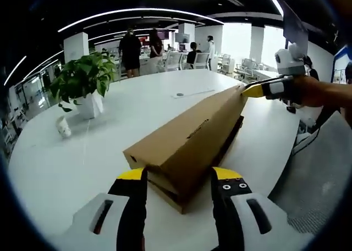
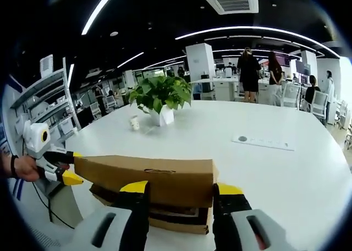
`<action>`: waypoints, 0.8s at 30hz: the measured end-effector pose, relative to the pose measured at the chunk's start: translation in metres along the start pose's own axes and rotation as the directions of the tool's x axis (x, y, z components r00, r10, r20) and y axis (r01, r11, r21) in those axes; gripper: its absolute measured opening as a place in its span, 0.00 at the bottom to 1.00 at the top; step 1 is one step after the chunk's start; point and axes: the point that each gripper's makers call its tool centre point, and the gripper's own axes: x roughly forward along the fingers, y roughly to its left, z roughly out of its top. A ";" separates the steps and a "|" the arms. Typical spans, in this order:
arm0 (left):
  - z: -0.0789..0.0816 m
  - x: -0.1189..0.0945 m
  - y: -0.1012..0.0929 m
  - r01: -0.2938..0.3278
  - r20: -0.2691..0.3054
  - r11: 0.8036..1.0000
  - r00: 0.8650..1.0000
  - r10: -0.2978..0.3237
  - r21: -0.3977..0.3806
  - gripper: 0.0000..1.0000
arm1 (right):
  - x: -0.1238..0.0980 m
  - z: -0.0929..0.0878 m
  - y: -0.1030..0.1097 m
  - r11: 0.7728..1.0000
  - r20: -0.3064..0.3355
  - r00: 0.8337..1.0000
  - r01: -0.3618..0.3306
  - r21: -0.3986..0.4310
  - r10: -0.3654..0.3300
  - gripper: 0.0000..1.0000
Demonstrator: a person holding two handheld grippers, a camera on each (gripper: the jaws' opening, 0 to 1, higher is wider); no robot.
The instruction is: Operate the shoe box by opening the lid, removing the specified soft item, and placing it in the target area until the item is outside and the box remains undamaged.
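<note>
A long brown cardboard shoe box lies on the white table. Its lid is raised a little off the base, with a dark gap between them. My left gripper has its yellow-tipped jaws on either side of the lid's near end. In the right gripper view the left gripper clamps that end from above and below. My right gripper straddles the opposite end, and the left gripper view shows the right gripper on the lid's far corner. The box's contents are hidden.
A potted plant and a small paper cup stand on the table beyond the box. A thin white strip lies farther off. The table edge and grey floor are close by. People stand at the back.
</note>
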 end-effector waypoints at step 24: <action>0.032 -0.003 0.028 -0.112 0.074 0.994 0.991 0.111 0.011 0.27 | 0.018 0.053 -0.003 0.998 0.031 1.000 0.004 -0.067 -0.001 0.42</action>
